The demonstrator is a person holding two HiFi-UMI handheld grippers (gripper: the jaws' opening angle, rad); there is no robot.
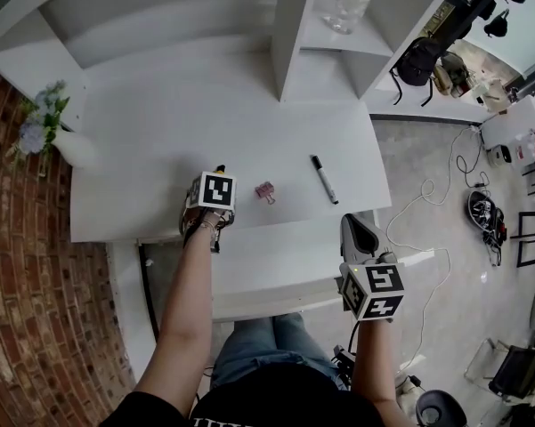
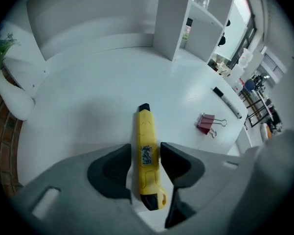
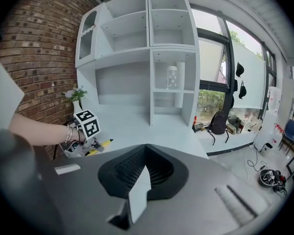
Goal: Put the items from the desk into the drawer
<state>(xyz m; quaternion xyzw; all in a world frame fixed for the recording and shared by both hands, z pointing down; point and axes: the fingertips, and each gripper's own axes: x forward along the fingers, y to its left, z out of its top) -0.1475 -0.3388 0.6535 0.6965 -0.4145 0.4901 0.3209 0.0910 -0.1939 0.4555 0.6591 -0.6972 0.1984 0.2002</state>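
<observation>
While left gripper (image 2: 146, 156) straddles utility knife (image 2: 144, 129), binder clip (image 2: 206, 123), marker (image 2: 227, 102) lie rightward

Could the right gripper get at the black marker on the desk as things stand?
Probably yes. The marker lies alone on bare desk just ahead of the right gripper, with the binder clip off to one side. The tongs are shut, so they would have to open first.

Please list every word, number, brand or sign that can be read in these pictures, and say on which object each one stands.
No text is readable.
The label on the yellow utility knife: dark print, too blurred to read.
The black marker pen: any print is too small.
The cubes on the left gripper and the right gripper: square patterns only, no letters.
</observation>
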